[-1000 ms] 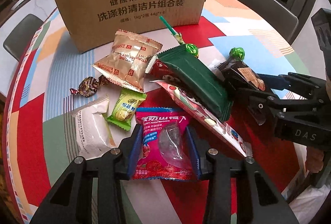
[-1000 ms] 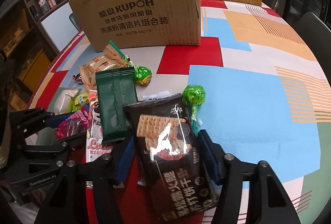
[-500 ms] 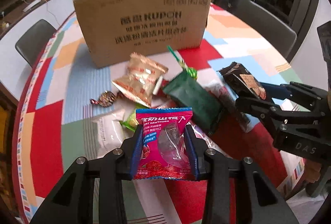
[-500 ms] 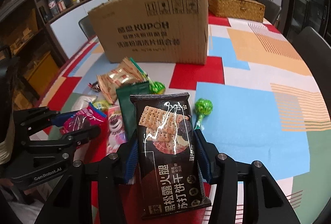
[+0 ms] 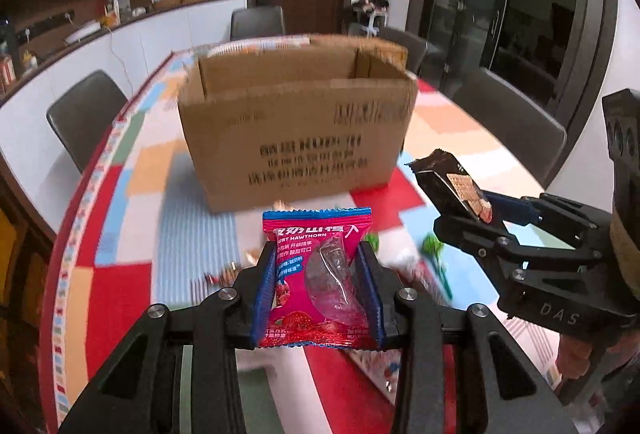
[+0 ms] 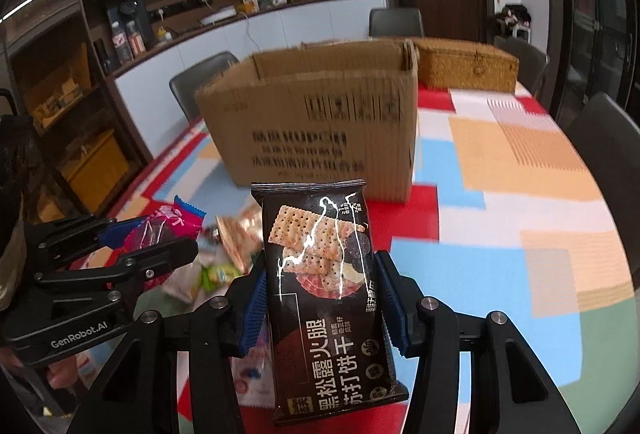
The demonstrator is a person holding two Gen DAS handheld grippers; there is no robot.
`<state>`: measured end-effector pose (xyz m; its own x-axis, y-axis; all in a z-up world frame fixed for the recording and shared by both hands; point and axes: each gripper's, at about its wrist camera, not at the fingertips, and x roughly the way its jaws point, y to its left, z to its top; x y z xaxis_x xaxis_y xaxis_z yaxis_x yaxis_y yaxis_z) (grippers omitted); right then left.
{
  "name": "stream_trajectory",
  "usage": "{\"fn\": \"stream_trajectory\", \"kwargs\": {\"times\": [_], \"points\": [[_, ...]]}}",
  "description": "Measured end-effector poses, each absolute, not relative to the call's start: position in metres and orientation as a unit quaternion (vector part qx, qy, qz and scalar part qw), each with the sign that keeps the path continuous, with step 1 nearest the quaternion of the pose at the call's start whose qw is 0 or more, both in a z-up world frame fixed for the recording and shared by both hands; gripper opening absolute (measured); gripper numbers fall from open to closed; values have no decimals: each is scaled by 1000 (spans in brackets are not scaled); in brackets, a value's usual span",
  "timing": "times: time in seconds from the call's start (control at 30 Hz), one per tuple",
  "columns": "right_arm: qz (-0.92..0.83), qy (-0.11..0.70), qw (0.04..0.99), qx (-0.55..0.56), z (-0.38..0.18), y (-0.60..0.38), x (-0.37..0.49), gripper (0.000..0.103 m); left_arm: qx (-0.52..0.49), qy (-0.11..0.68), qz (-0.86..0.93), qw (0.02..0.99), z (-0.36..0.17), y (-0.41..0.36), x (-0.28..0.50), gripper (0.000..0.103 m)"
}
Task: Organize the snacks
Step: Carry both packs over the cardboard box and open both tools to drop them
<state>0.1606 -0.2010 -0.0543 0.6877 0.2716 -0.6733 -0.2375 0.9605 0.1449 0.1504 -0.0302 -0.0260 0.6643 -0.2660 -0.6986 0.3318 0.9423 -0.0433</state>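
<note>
An open carton (image 5: 296, 137) stands on the patchwork desk (image 6: 500, 234), and in front of it, lifted above the loose snacks (image 6: 224, 254), the right gripper (image 6: 320, 294) pinches a black cracker pack (image 6: 324, 274) while the left gripper (image 5: 320, 282) pinches a pink hawthorn packet (image 5: 316, 274).

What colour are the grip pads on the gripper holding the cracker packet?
Blue, ribbed pads on the right gripper, clearest in the right wrist view.

left gripper (image 5: 320, 294) clamped, right gripper (image 6: 320, 298) clamped, raised
</note>
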Motion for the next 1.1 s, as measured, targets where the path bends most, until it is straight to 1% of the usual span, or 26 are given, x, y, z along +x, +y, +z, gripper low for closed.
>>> {"fn": "stream_trajectory", "kwargs": {"times": [0.43,0.6,0.9,1.1], "points": [[137,271,953,16,8,-203,202,51,44,274,-144,950,38,-27,190,38],[143,252,957,12,24,-201,223,51,47,250,-137,957,54,-22,212,38],[155,232,960,6,49,-195,264,51,38,235,-132,962,74,-15,257,38],[166,250,954,14,52,-190,303,51,28,259,-121,958,67,-8,299,38]]}}
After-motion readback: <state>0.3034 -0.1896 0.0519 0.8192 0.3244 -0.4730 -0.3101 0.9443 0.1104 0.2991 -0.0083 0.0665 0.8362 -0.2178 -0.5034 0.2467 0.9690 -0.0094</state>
